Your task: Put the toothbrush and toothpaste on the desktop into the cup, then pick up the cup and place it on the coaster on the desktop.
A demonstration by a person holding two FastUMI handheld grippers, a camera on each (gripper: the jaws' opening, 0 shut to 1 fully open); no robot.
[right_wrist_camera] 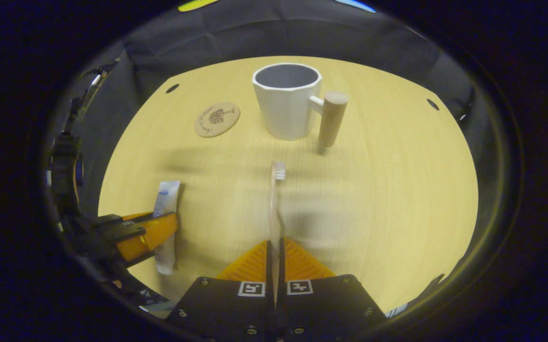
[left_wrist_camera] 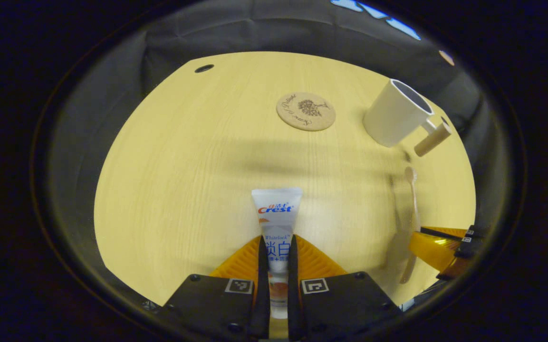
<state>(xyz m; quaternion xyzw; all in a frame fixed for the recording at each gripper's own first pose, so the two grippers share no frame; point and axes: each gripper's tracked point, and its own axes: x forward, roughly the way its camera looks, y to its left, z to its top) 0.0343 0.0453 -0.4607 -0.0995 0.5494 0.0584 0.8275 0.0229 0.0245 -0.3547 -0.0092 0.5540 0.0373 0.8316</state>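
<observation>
A white toothpaste tube [left_wrist_camera: 277, 213] lies straight ahead between the orange fingers of my left gripper [left_wrist_camera: 277, 249], which is shut on its lower half. The right gripper view shows this tube [right_wrist_camera: 166, 202] and that gripper [right_wrist_camera: 148, 232] at the left. My right gripper [right_wrist_camera: 276, 247] is shut on the handle of a pale toothbrush [right_wrist_camera: 275, 199], bristles pointing toward the cup. The white cup [right_wrist_camera: 287, 107] with a wooden handle [right_wrist_camera: 331, 118] stands upright and holds nothing. A round cork coaster [right_wrist_camera: 216, 119] lies to its left. In the left gripper view the coaster [left_wrist_camera: 305, 111], cup [left_wrist_camera: 395, 118], toothbrush [left_wrist_camera: 412, 213] and right gripper [left_wrist_camera: 447, 249] are seen.
The pale wooden table [right_wrist_camera: 397, 190] has small dark holes near its far corners [right_wrist_camera: 172, 88] [right_wrist_camera: 432, 104]. Black cloth walls surround it on all sides. The coaster has nothing on it.
</observation>
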